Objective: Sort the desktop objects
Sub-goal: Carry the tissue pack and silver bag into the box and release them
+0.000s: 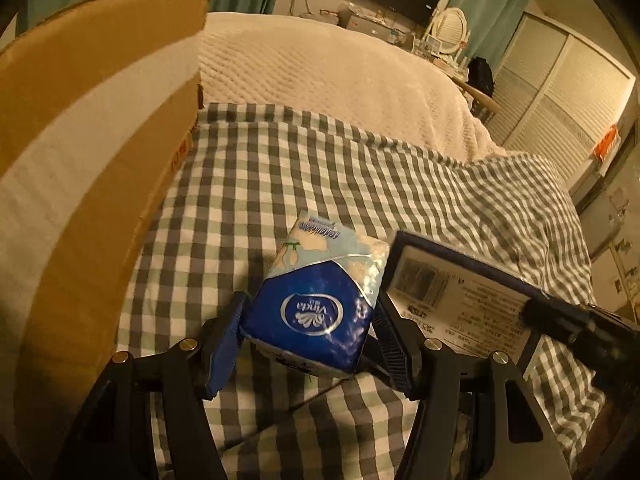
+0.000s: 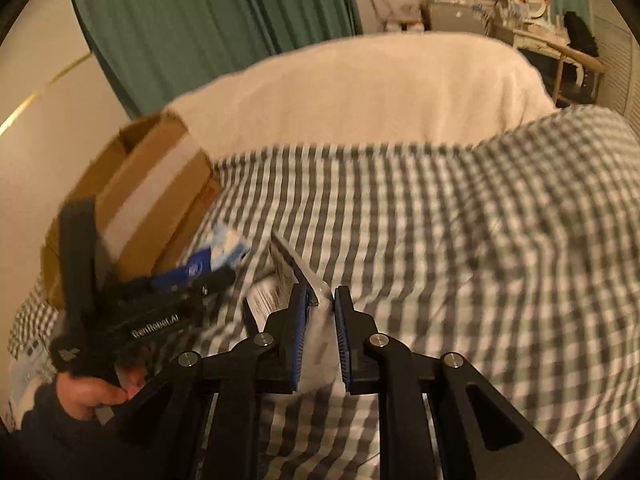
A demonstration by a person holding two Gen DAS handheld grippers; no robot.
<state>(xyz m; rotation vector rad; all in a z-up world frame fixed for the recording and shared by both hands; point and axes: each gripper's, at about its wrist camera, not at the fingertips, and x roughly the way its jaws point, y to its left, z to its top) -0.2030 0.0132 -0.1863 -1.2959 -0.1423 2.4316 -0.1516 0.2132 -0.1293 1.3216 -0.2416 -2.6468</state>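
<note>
My left gripper (image 1: 312,300) is shut on a blue and white Vinda tissue pack (image 1: 308,320), with a blue pad pressed against each side, low over the checked cloth (image 1: 320,168). Just right of the pack, a flat dark-edged box with a white barcode label (image 1: 460,292) hangs tilted. In the right wrist view my right gripper (image 2: 321,292) is shut on that flat box (image 2: 288,272), its jaws only a narrow gap apart. One of its black fingers (image 1: 560,320) shows at the box's right end. The tissue pack (image 2: 224,248) appears blurred at the left.
An open cardboard box (image 1: 100,140) stands close on the left, beside the tissue pack. A cream blanket (image 1: 320,68) lies beyond the checked cloth. A dressing table with an oval mirror (image 1: 448,28) and a sliding wardrobe (image 1: 560,100) are far back. A person's hand (image 2: 92,392) grips the left tool.
</note>
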